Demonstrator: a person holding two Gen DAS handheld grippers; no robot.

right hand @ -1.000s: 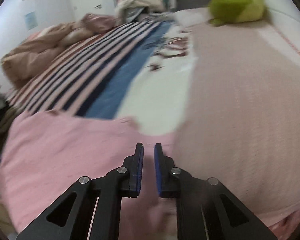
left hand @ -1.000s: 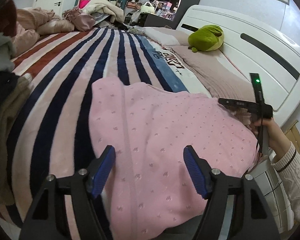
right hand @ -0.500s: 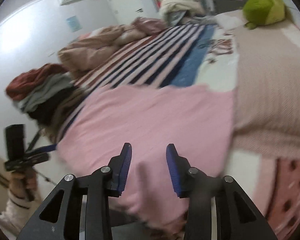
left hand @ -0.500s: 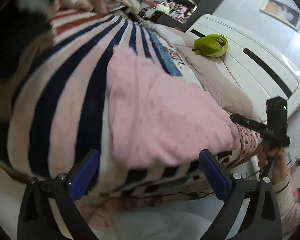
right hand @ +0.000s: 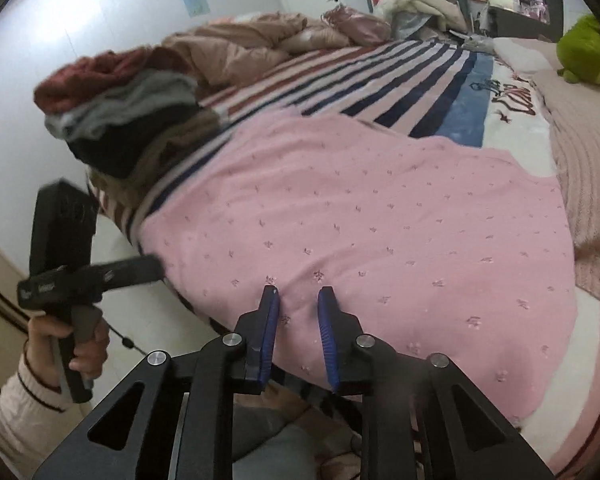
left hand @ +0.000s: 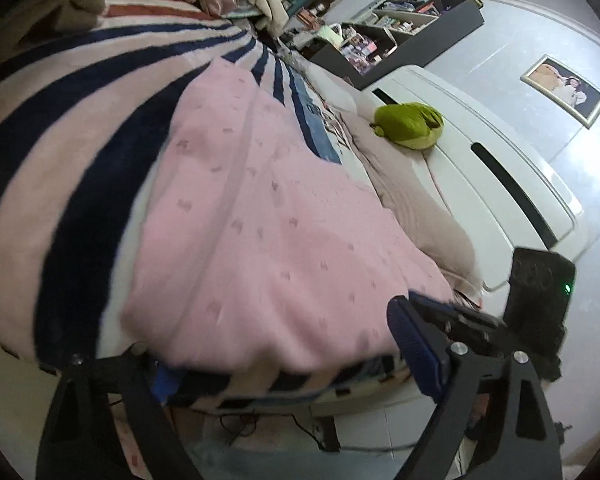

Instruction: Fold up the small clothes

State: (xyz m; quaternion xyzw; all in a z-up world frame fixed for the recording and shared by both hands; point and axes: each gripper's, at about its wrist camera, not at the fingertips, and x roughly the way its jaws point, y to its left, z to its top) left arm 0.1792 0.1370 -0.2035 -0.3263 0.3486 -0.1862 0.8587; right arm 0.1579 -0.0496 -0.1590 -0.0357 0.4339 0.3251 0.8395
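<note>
A pink garment (right hand: 372,232) with a small sprig pattern lies spread flat near the front edge of the bed (right hand: 380,76), over its striped blanket, with its near hem draping just past the mattress edge. A stack of folded clothes (right hand: 120,112) sits further along the same edge, to the left in the right wrist view.

The left gripper (left hand: 284,364) comes in low at one near corner of the garment. Its fingers (left hand: 412,348) stand wide, having just closed a little, with the hem between them but not yet pinched. The right gripper (right hand: 298,332) hovers over the near hem further along. Its fingers (right hand: 269,328) have just been closing and are now only a narrow gap apart, with cloth seen behind them rather than clearly clamped.

The step in hand looks like taking hold of the near edge to begin a fold. Next, both grippers probably need to close on the hem at matching points, then lift and carry it across towards the far edge, keeping the cloth level so it does not bunch.
</note>
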